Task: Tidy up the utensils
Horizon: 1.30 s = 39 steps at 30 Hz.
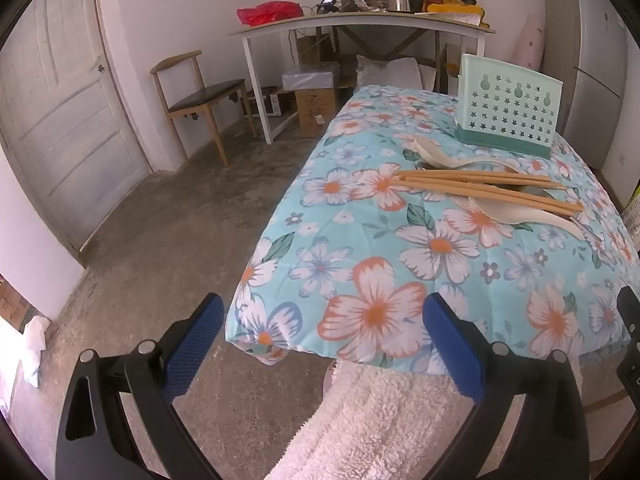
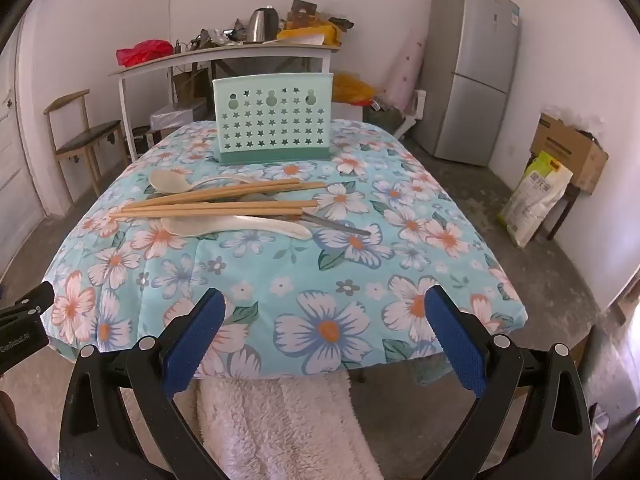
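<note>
A pile of utensils lies mid-table on the floral cloth (image 2: 320,280): several wooden chopsticks (image 2: 216,204) (image 1: 480,186), two cream plastic spoons (image 2: 240,226) (image 2: 168,182) (image 1: 436,156), and a metal utensil handle (image 2: 340,226) poking out to the right. Behind the pile stands a mint-green perforated utensil holder (image 2: 273,118) (image 1: 510,108). My right gripper (image 2: 324,334) is open with nothing between its fingers, held back at the near table edge. My left gripper (image 1: 320,340) is open and empty too, hanging off the near left corner of the table.
A fuzzy pink fabric (image 2: 276,424) lies below both grippers at the near edge. Beyond the table stand a wooden chair (image 1: 192,96), a cluttered white side table (image 1: 360,24) with a kettle, and a grey fridge (image 2: 472,68). A bag and a cardboard box (image 2: 568,152) sit on the right.
</note>
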Each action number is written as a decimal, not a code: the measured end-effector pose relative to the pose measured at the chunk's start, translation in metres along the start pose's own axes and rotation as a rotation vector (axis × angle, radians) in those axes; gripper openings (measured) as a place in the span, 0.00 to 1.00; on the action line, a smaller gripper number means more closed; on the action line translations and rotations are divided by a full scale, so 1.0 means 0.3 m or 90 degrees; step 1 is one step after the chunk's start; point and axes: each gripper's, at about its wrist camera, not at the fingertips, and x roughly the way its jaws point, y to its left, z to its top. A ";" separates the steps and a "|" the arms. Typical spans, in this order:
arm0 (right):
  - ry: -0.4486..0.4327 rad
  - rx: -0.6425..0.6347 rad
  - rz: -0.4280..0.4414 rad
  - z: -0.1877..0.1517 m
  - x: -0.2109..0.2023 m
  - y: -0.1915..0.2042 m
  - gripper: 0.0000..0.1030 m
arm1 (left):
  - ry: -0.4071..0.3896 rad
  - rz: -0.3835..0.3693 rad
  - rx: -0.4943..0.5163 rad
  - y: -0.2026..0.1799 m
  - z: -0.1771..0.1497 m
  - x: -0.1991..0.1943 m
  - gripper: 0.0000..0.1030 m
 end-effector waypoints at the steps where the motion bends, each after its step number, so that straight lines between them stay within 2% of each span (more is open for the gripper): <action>1: 0.000 0.000 0.000 0.000 0.000 -0.001 0.92 | -0.001 0.000 0.000 0.000 0.001 0.000 0.94; 39: -0.004 -0.002 -0.002 0.008 -0.007 -0.011 0.92 | -0.004 -0.001 -0.005 0.014 0.009 -0.001 0.94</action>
